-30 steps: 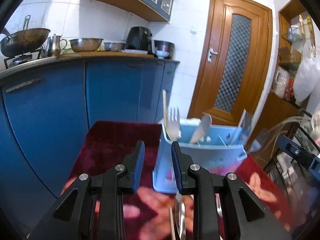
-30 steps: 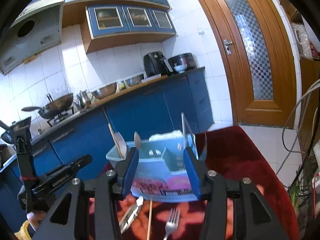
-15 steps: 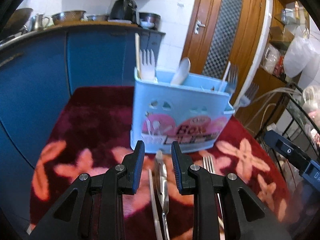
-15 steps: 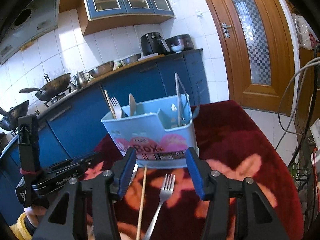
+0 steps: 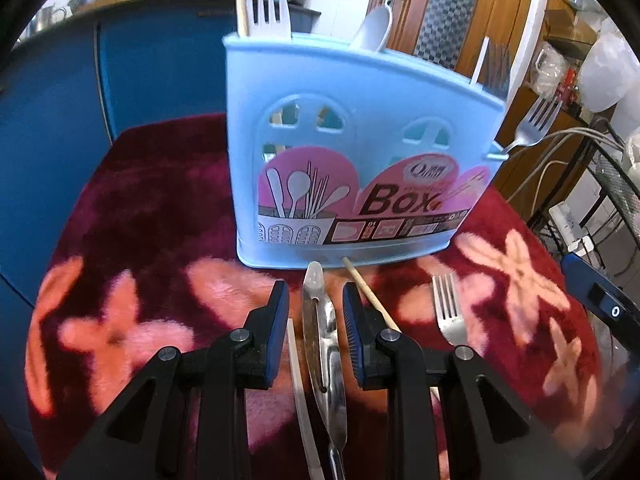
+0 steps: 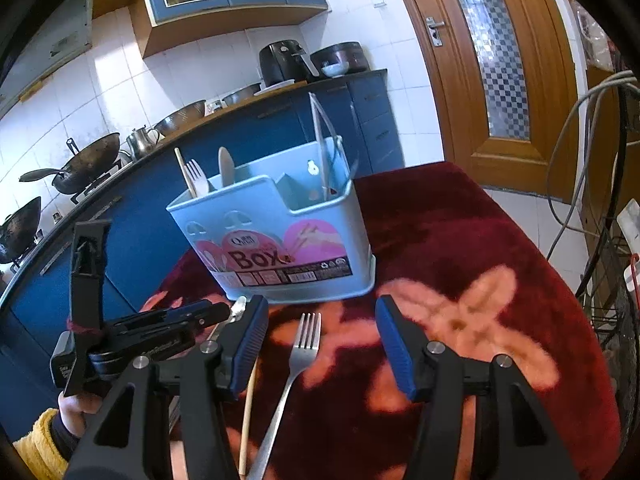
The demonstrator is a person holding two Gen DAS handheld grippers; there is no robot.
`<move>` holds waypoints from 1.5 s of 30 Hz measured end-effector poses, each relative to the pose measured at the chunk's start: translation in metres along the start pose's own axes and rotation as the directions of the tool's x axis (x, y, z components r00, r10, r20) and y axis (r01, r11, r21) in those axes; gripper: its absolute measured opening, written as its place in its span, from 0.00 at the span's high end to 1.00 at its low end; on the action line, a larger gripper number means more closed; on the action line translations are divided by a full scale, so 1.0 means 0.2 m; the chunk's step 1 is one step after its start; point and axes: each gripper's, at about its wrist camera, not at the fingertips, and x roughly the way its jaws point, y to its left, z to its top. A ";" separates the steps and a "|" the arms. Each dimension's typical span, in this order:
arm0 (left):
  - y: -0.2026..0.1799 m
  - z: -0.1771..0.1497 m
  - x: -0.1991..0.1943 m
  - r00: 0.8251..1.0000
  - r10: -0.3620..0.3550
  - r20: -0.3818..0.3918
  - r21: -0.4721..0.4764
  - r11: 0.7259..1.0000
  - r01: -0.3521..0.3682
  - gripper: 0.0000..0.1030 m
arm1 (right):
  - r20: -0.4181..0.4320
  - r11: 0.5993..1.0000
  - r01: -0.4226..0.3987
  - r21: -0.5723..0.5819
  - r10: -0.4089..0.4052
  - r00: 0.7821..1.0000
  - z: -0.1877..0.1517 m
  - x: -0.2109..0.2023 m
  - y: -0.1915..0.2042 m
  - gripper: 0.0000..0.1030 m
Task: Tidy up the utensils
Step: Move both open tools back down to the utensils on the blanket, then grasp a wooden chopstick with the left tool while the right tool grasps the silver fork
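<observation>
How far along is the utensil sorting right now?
Done: a white fork, a spoon and some sticks stand in the blue utensil box.
In hand: nothing. The left gripper straddles the metal tongs; the right gripper, jaws just widening, hovers over the metal fork.
Left: tongs, fork and wooden chopstick lie on the cloth.

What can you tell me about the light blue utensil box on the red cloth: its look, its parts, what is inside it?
The utensil box is light blue, plastic by its look, and stands upright on the dark red flowered cloth. Its front wall carries arched cut-outs and a pink label reading "Box". Inside, dividers form compartments. One end holds a wooden chopstick, a white fork and a pale spoon; the other holds thin utensils I cannot identify. Neither gripper touches it.
</observation>
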 end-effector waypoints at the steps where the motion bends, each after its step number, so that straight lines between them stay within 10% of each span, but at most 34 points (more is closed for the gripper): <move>1: 0.00 0.00 0.02 1.000 -0.001 -0.010 0.006 1.000 0.002 0.74 | -0.003 1.000 0.000 0.003 0.000 1.000 0.00 0.00 -0.01 0.43; 45: 0.06 -0.17 -0.15 0.976 -0.005 -0.216 -0.026 1.000 -0.001 0.86 | -0.037 1.000 -0.015 0.009 0.016 0.999 -0.06 0.01 -0.02 0.43</move>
